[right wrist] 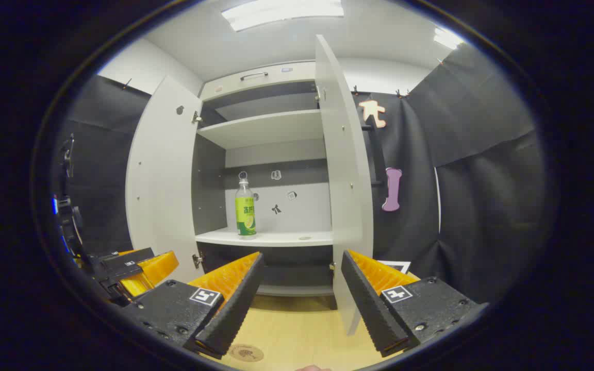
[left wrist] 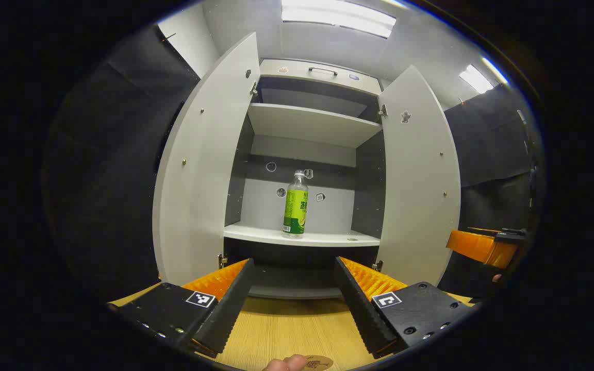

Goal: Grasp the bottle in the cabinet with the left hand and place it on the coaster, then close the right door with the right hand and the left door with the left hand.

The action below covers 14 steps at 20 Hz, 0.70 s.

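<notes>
The bottle [left wrist: 295,205] on the cabinet's lower shelf [left wrist: 302,237] is wearing a green label with pale characters, too small and blurred to read. Square black-and-white coded markers are sitting on the left gripper [left wrist: 293,304] and the right gripper [right wrist: 300,304], carrying patterns rather than letters. A small tag [left wrist: 320,197] on the back panel is showing marks too tiny to make out

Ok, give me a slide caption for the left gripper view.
Open left gripper faces the cabinet, both doors open, bottle upright on the middle shelf.
</notes>
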Available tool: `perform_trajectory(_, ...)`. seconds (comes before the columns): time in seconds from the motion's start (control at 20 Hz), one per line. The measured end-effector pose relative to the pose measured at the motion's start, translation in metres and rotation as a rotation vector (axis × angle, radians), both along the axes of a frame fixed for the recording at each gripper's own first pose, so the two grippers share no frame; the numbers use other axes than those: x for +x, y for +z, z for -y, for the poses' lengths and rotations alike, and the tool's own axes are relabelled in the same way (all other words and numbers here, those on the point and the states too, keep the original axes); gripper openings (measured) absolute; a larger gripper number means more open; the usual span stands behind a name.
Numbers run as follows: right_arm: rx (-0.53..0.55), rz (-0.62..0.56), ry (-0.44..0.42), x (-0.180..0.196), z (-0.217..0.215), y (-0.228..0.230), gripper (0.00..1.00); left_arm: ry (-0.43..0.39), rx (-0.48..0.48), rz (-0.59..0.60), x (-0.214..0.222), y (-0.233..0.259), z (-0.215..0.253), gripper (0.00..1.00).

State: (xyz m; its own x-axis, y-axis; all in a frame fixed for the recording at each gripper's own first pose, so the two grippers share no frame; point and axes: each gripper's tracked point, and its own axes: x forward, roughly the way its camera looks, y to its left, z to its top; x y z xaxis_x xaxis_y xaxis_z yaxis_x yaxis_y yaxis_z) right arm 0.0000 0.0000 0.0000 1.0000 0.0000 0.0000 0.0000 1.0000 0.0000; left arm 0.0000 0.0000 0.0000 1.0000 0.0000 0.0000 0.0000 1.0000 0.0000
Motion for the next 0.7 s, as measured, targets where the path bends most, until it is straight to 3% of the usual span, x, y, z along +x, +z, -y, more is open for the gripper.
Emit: perform_trajectory(0.7,0.025,-0.014,-0.012,0.012,0.007,-0.005,0.98,0.007,0.009,-0.002,0.009,0.000,-0.004,0.94)
